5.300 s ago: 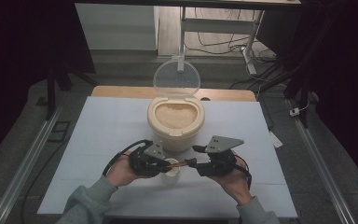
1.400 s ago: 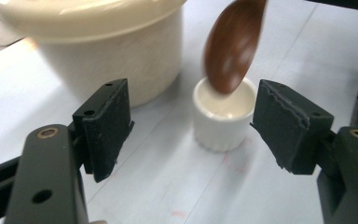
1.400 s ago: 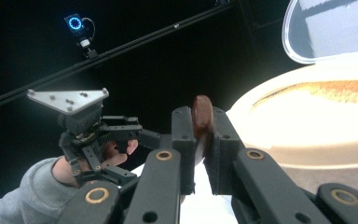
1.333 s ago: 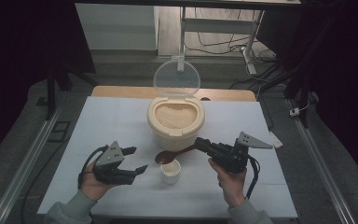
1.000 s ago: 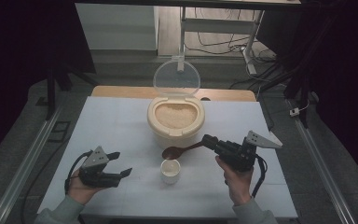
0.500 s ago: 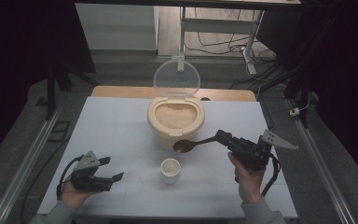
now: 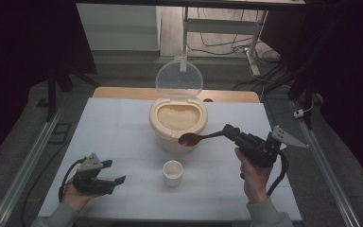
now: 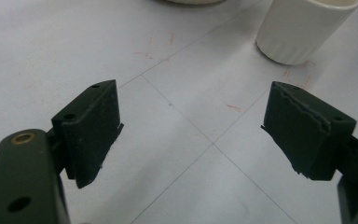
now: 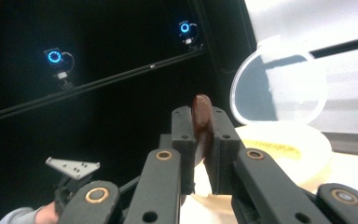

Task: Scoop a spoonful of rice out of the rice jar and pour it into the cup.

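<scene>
My right gripper (image 7: 229,131) is shut on the handle of a brown wooden spoon (image 7: 194,138), held level in the air. The spoon's bowl hovers at the front rim of a cream container of rice (image 7: 177,122), whose clear lid (image 7: 179,78) stands open. In the right gripper view the spoon (image 9: 200,105) sits edge-on between the closed jaws of my right gripper (image 9: 200,116). A small white cup (image 7: 172,173) stands in front of the container. My left gripper (image 7: 115,173) rests low at the table's near left; its jaws have just been opening and stand open with nothing between them, the cup (image 8: 303,28) beyond my left gripper (image 8: 191,135).
The white table top (image 7: 113,137) has free room on both sides of the container. A metal rail (image 7: 26,161) runs along the left edge and another (image 7: 331,170) along the right. The far side is dark, with cables on the floor.
The right hand has carried the spoon up and right from above the cup to the container's front rim. The left hand has drawn back from the cup toward the near left corner.
</scene>
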